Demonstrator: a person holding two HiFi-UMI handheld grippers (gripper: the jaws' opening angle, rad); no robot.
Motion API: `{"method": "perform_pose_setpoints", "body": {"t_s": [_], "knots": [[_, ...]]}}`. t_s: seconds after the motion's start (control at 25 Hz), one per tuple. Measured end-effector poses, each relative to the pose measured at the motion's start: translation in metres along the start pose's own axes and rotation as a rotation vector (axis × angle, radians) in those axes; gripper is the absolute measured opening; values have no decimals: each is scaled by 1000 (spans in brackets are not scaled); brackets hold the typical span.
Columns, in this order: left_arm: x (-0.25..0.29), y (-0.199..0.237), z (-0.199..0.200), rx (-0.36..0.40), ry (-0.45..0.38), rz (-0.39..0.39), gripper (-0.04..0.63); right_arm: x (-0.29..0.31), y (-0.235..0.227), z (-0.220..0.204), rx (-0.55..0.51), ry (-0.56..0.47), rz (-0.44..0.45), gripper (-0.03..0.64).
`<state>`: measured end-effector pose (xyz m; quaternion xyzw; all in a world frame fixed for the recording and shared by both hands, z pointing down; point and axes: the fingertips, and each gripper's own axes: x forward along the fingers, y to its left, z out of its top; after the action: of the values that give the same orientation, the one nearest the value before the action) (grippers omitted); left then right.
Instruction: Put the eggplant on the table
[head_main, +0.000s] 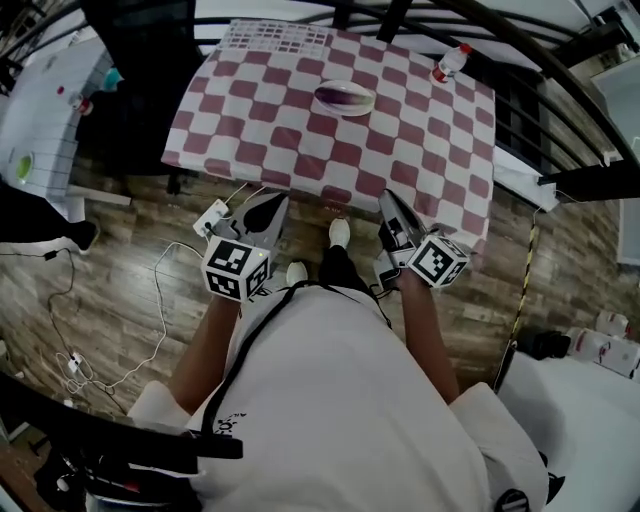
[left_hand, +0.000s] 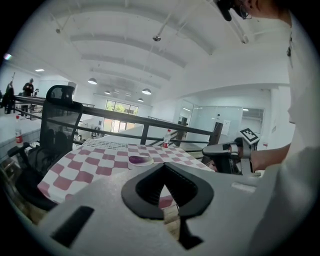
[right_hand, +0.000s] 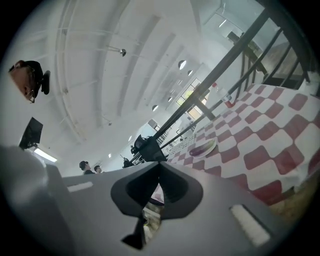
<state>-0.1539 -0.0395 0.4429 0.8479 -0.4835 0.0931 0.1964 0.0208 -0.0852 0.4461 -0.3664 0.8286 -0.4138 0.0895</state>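
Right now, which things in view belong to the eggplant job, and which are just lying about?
Job: eggplant, lying on the white plate; checked table; left gripper and right gripper, both shut and empty, short of the table.
Lying about: red-capped bottle at the table's far corner; black chair; white power strip on the floor.

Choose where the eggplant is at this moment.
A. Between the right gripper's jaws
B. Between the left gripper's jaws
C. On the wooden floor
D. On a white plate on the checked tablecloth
D: the eggplant lies on the white plate in the middle of the checked tablecloth, while the left gripper and right gripper are shut, empty and short of the table.
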Motion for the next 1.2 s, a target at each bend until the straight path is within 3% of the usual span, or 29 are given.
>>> {"method": "perform_pose_setpoints", "body": {"t_s": [0.4,0.6,0.8,1.2], "knots": [[-8,-39,17,39,-46,-37,2,-52,16,15,-21,-73,13,6],[11,-64,18,35,-44,-28,2,-61,13,25,-35,-43,48,6],[29,-96,33,52,-61,-35,2,-75,21,44,-153,-6,99,6],[43,-116,28,58,-41,-11,2,-100,-4,55,-188,15,80,6]]}}
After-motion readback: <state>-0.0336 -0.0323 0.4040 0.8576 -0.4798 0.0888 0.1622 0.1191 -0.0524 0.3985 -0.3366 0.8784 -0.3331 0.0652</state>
